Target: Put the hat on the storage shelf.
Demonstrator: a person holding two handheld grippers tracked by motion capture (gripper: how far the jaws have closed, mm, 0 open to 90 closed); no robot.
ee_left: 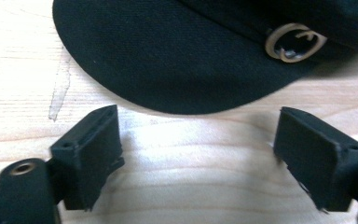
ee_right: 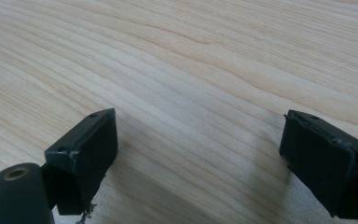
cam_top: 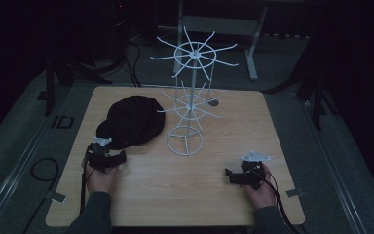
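Observation:
A black cap (cam_top: 131, 121) lies flat on the wooden table (cam_top: 175, 185), left of centre. In the left gripper view its brim (ee_left: 177, 60) curves just beyond the jaws, and a gold round emblem (ee_left: 294, 42) sits on its band. My left gripper (cam_top: 108, 157) rests at the cap's near edge, open, jaws wide apart with bare wood between them (ee_left: 198, 154). My right gripper (cam_top: 243, 175) sits at the near right of the table, open over bare wood (ee_right: 198, 154). A white wire hat stand (cam_top: 191, 92) rises from a ring base at the table's middle.
The stand's spokes (cam_top: 195, 52) fan out in two tiers above the table. A small dark disc (cam_top: 213, 102) lies behind the stand. Cables (cam_top: 44, 170) trail off the table's left and right sides. A white frame (cam_top: 253, 44) stands on the floor behind.

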